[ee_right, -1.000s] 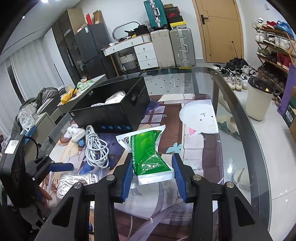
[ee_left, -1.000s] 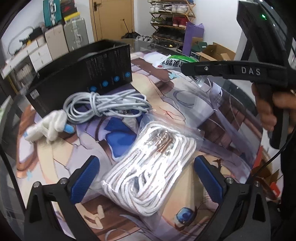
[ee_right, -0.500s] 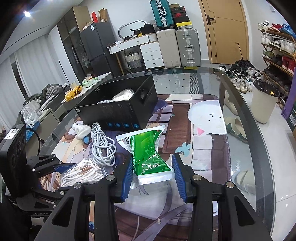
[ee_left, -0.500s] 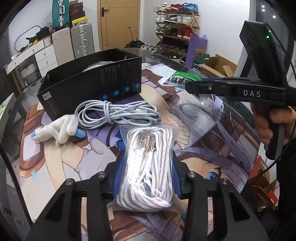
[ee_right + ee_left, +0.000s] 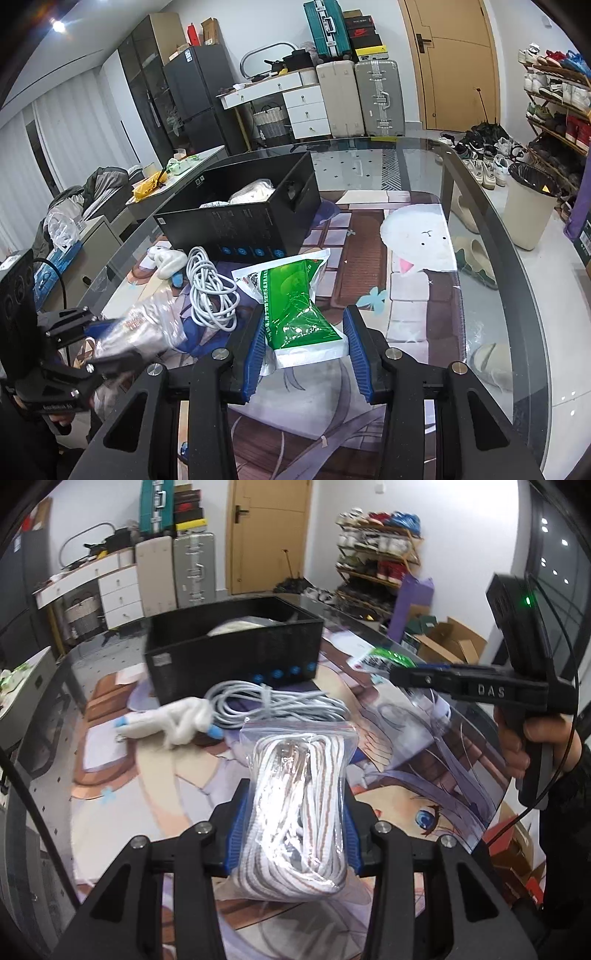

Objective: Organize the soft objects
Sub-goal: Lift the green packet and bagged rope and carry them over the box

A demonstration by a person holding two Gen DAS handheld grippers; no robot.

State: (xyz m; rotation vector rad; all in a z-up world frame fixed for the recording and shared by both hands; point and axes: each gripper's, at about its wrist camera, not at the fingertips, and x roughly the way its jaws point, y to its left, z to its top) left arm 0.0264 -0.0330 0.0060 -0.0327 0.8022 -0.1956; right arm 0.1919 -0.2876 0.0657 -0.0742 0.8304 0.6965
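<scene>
Clear zip bag of striped white cord (image 5: 295, 805) sits pinched in the left gripper (image 5: 291, 834); green-and-white plastic pouch (image 5: 295, 314) in the right gripper (image 5: 304, 350). Carry both level over the open black box (image 5: 258, 225), releasing only inside.

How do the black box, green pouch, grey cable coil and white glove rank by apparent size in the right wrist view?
1. black box
2. green pouch, enlarged by nearness
3. grey cable coil
4. white glove

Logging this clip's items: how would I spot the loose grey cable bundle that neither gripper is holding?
Find the open black box on the glass table. The grey cable bundle lies coiled on the printed mat just in front of it, between a white plush toy and the green packet. Unlike the bagged white rope, it is bare and unbagged.
</scene>
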